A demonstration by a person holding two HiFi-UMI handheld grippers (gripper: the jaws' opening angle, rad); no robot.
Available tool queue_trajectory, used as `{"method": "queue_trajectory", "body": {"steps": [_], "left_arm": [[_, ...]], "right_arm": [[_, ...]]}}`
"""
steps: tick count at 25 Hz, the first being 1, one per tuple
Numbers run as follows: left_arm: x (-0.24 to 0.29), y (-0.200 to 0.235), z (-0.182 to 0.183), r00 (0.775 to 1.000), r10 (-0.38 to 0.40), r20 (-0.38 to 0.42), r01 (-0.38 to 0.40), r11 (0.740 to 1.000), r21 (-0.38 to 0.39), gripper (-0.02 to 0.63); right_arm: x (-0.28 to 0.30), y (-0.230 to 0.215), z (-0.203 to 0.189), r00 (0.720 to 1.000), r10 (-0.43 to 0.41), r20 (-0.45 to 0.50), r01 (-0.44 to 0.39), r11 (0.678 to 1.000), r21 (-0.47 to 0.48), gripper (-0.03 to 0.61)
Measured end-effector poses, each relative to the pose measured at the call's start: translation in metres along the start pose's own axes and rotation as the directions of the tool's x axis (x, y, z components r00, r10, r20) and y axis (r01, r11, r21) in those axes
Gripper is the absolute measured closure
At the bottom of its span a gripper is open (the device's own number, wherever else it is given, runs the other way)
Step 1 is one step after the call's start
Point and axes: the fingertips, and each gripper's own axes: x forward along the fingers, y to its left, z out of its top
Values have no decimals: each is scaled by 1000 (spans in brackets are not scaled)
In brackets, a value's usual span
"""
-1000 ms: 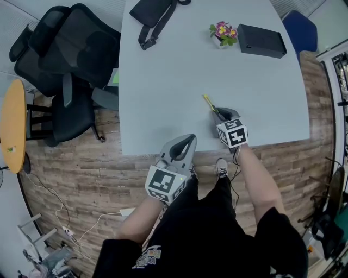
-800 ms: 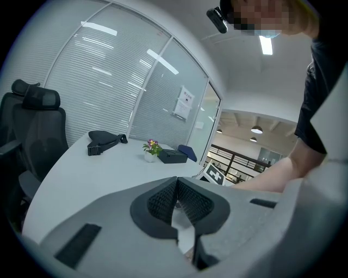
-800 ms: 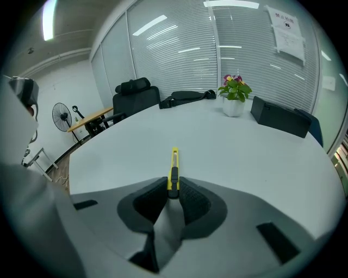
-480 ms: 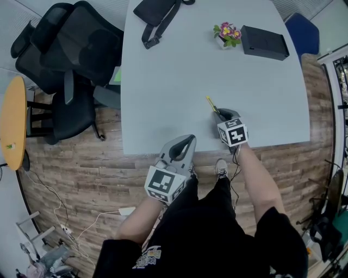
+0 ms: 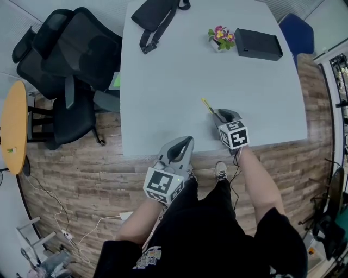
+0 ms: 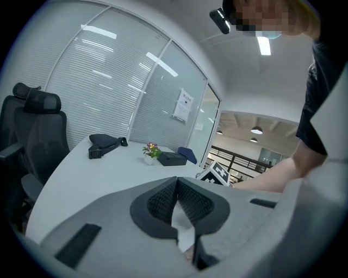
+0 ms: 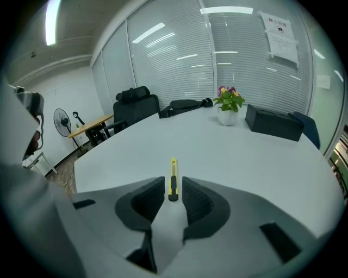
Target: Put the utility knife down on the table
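Jaws of the right gripper stand narrowly apart, with a thin gap on either side of the yellow utility knife, whose near end lies between the pads while its length points away from the gripper. The knife appears to rest flat on the pale grey table, near its front edge. Jaws of the left gripper are closed together with nothing between them; this gripper is held at the table's front edge, to the left of the right one. Toward the far edge stand a potted flower and, just beside it, a black box; a black bag lies farther left. Black office chairs stand off the table's left side.
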Motion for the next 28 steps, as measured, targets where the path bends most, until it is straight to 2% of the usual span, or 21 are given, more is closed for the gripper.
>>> {"method": "queue_trajectory", "body": {"steps": [4, 7, 10, 18, 24, 28], "left_arm": [[-4, -7, 6, 1000, -10, 17, 10, 1000, 12, 609], [-8, -15, 13, 999, -23, 33, 22, 999, 40, 609], [-14, -22, 21, 998, -37, 50, 34, 998, 57, 608], [-30, -44, 48, 992, -67, 107, 56, 993, 103, 609], [-46, -70, 82, 983, -52, 174, 25, 987, 157, 609], [-59, -89, 95, 979, -24, 205, -16, 981, 192, 609]], "right_arm": [[-31, 2, 24, 995, -10, 96, 8, 1000, 16, 499], [-62, 7, 47, 980, -5, 197, -6, 999, 51, 575], [-95, 14, 67, 958, -8, 285, -11, 998, 65, 575], [-198, 39, 117, 874, -22, 485, 17, 1000, 13, 575], [-274, 50, 136, 805, 1, 593, 26, 999, -37, 575], [-312, 54, 138, 772, 30, 635, 24, 997, -76, 575]]}}
